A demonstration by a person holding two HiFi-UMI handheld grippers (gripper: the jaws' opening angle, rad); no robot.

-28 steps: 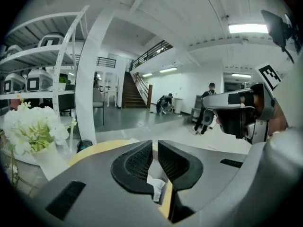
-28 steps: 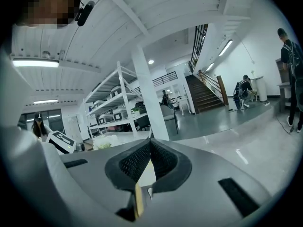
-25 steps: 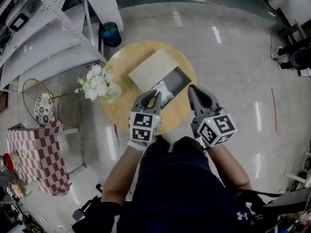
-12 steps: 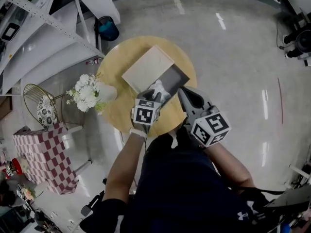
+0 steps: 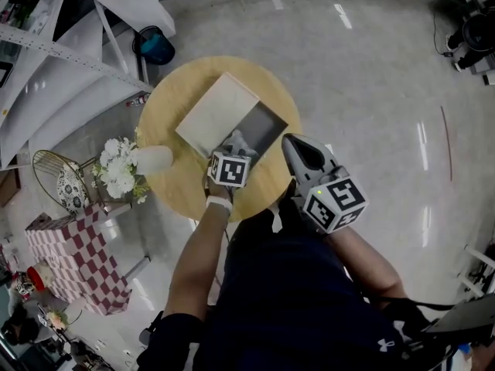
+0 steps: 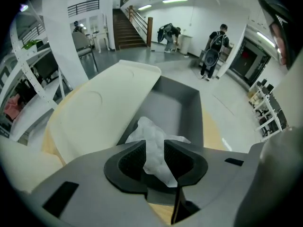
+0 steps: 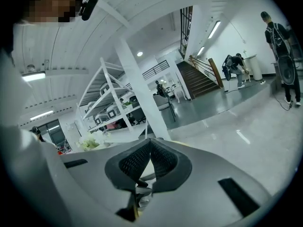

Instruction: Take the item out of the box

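Reaching forward over the last second, the left tongs (image 5: pixel 237 142) have gone from hovering at the near edge of the round wooden surface (image 5: pixel 166 99) to dipping into the grey box (image 5: pixel 269 120). Their jaws have widened on the way and are opening at this moment. The left gripper view shows the crumpled white wad (image 6: pixel 152 132) standing between the two ribbed pads (image 6: pixel 130 161), with the tongs released rather than clamped on it. The wad is inside the box, at its near end, resting on the grey floor of the box.

The box lies open near the middle of the surface. Its cream lid (image 5: pixel 216 113) is turned off to the left and rests partly over the box's left wall and partly on the wood. In the left gripper view the lid (image 6: pixel 102 112) rises beside the box (image 6: pixel 184 105) on its left.

The right tongs (image 5: pixel 298 142) hang just past the near right edge of the surface, above the person's lap and apart from the box. Their tips are clenched together with nothing between them, as the right gripper view (image 7: pixel 150 142) shows.

At the left edge of the surface stands a white vase (image 5: pixel 151 158) holding white flowers (image 5: pixel 116 178).
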